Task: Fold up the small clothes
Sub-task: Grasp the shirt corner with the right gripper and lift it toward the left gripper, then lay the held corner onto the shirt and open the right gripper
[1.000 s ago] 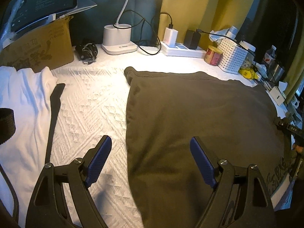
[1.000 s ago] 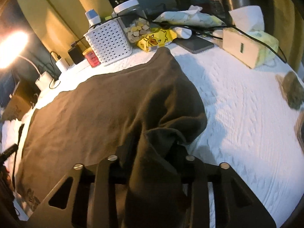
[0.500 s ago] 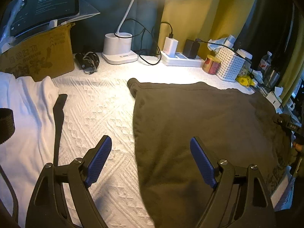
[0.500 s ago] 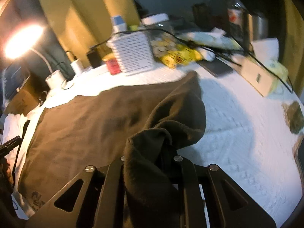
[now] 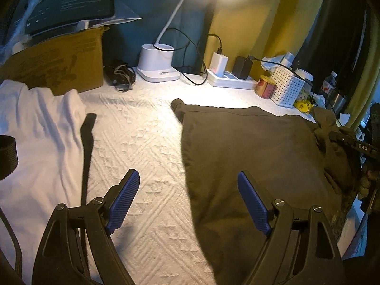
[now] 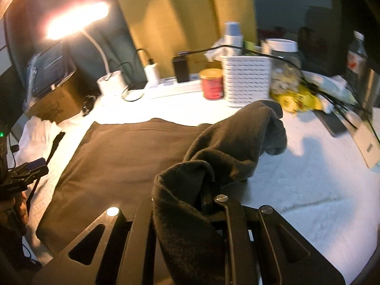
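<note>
- Fabric of the dark brown fleece garment [image 6: 133, 156] was spread flat on the white quilted desk [image 5: 142, 142].
- One side was pinched, lifted by the right gripper [image 6: 187, 204], fingers closed, presumably for folding across.
- The left gripper [image 5: 187, 199] was held wide open, empty, above the garment's other edge.

right gripper [image 6: 187, 204] now higher and further left, dark brown garment [image 6: 123, 156] edge lifted off white bedspread [image 6: 308, 185], sleeve end [image 6: 273, 128] dangling, fold carried over garment body, more bedspread uncovered on right

home | desk lamp [image 5: 158, 64] | power strip [image 5: 231, 82] | snack jar [image 6: 212, 84]
</note>
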{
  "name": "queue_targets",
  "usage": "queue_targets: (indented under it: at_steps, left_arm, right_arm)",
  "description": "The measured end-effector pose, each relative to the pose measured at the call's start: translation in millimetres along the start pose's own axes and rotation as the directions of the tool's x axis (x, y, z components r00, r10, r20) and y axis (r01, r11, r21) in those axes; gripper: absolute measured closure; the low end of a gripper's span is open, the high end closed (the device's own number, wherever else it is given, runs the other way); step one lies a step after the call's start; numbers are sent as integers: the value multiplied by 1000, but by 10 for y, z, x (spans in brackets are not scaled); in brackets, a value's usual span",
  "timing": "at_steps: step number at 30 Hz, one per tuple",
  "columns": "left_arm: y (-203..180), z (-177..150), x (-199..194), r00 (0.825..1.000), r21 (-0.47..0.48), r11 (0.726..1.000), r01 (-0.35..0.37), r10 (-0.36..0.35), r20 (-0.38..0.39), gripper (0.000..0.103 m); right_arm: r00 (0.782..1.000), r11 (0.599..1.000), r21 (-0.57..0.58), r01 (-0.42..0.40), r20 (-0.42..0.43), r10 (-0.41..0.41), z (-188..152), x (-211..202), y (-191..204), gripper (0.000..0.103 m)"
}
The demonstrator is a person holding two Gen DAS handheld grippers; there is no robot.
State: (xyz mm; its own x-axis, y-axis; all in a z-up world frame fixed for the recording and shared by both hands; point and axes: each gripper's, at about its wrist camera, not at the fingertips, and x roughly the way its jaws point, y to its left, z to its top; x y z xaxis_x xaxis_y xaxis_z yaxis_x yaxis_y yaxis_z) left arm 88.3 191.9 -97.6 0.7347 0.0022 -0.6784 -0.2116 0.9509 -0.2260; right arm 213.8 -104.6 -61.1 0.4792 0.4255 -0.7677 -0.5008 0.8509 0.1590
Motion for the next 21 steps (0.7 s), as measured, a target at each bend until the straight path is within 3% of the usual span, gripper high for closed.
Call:
queue_targets:
  at_steps: [21]
  left_arm:
    - [242, -121, -230, 999, -46, 999, -12, 14, 36, 19]
  right_arm:
    - [979, 963, -182, -200, -76, 189, 71, 398, 1246, 90]
